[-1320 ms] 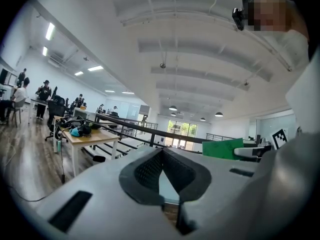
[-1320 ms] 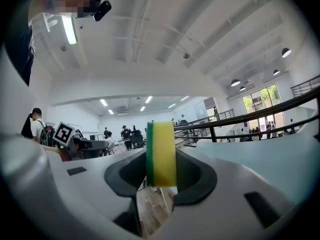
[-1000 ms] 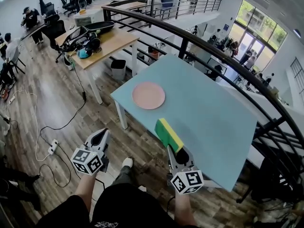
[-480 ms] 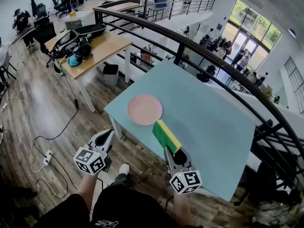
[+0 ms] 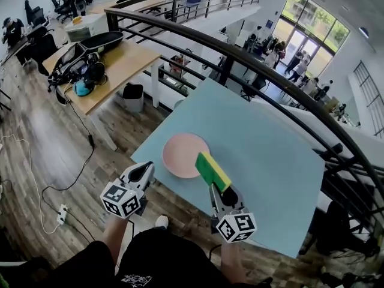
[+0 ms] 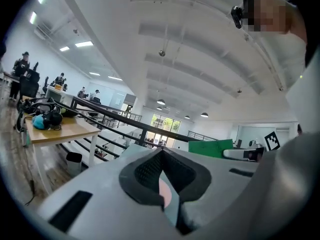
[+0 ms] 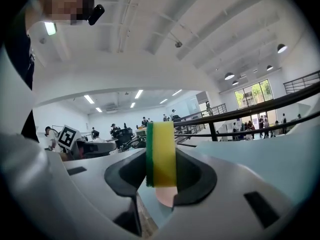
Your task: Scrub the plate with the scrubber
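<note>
A pink plate [image 5: 182, 154] lies flat near the front left corner of the light blue table [image 5: 264, 149]. My right gripper [image 5: 219, 185] is shut on a yellow and green scrubber [image 5: 212, 171], held above the table's front edge with its far end over the plate's right rim. Seen from the right gripper view, the scrubber [image 7: 160, 154] stands upright between the jaws with the plate [image 7: 165, 196] below it. My left gripper [image 5: 146, 171] hangs shut and empty just left of the plate, off the table's edge; the plate [image 6: 164, 193] shows through its jaws.
A black curved railing [image 5: 240, 53] runs behind the table. A wooden desk [image 5: 102, 62] with bags and gear stands at the far left. Cables and a power strip [image 5: 62, 211] lie on the wood floor. People sit and stand in the distance.
Both grippers have come closer to the table. The scrubber, formerly short of the plate, now reaches over its right rim, and the left gripper has drawn up beside the plate.
</note>
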